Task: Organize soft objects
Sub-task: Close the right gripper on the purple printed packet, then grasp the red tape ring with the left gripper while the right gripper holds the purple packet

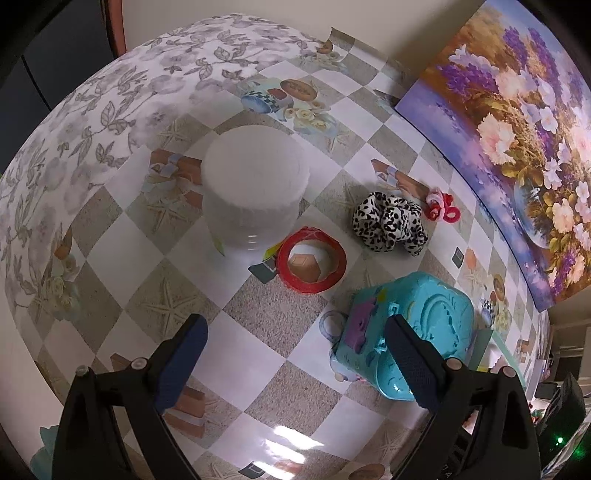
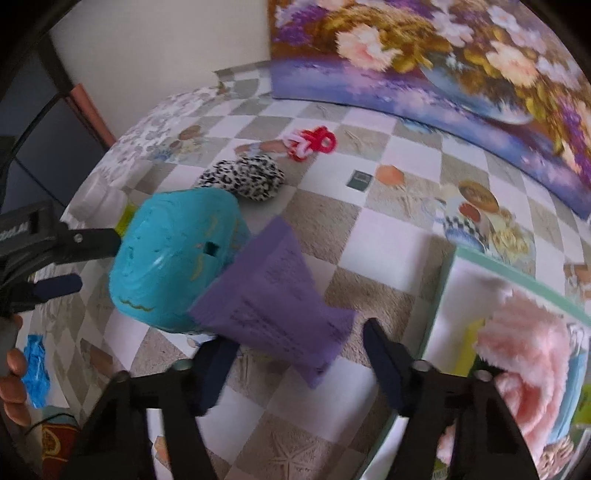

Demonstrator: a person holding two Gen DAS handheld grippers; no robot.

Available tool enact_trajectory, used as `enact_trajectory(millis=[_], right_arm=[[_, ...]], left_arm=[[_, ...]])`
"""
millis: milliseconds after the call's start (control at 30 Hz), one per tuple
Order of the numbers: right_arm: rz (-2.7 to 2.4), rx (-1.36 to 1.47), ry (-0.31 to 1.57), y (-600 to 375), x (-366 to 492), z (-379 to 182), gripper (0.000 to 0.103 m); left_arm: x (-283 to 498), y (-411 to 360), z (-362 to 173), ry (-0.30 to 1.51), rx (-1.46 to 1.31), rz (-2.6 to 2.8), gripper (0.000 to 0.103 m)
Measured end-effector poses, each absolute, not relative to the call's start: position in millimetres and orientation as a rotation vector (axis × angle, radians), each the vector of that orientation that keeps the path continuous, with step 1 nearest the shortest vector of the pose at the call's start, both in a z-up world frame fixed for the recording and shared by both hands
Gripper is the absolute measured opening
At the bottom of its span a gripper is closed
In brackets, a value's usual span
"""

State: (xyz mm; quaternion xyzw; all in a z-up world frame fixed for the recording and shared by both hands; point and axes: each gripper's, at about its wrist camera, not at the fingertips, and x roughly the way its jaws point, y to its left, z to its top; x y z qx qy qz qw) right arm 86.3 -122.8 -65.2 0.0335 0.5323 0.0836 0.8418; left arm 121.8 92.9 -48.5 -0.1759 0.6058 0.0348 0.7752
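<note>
Checkered tablecloth (image 1: 258, 306) fills both views. My left gripper (image 1: 295, 354) hangs wide and empty, its right finger beside the teal case (image 1: 436, 325) at lower right. My right gripper (image 2: 295, 354) stands part-open around a purple paper (image 2: 280, 295), not visibly pinching it. Spotted scrunchie (image 1: 388, 221) and red ties (image 1: 439, 206) lie centre-right; pink fluff (image 2: 532, 354) sits lower right.

A glossy checkered grey-and-white printed worktop (image 1: 258, 343) meets a plain cream wall (image 1: 388, 22) at the far side, where a floral painting (image 1: 517, 147), perhaps canvas, leans.
</note>
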Motion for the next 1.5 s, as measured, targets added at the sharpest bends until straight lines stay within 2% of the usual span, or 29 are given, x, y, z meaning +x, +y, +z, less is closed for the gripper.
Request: enact_trajectory(millis=[133, 333, 833, 967, 1300, 1500], right_arm=[[0.2, 0.056, 1.114, -119, 85, -65, 0.047], [0.216, 0.034, 1.1, -114, 84, -62, 0.042], [0.155, 0.056, 1.103, -128, 77, -47, 0.041], [0.144, 0.054, 1.093, -131, 76, -41, 0.041], [0.122, 0.074, 1.098, -141, 75, -41, 0.042], [0.119, 0.085, 1.091, -145, 75, -38, 0.042]], left_arm=[[122, 93, -49, 1.311, -0.387, 0.077, 0.097], [124, 98, -51, 1.311, -0.427, 0.084, 0.097], [132, 114, -89, 1.316, -0.499, 0.215, 0.095], [136, 117, -97, 1.313, -0.533, 0.228, 0.082], [146, 117, -98, 1.251, -0.552, 0.241, 0.072], [148, 109, -91, 1.219, -0.512, 0.256, 0.07]])
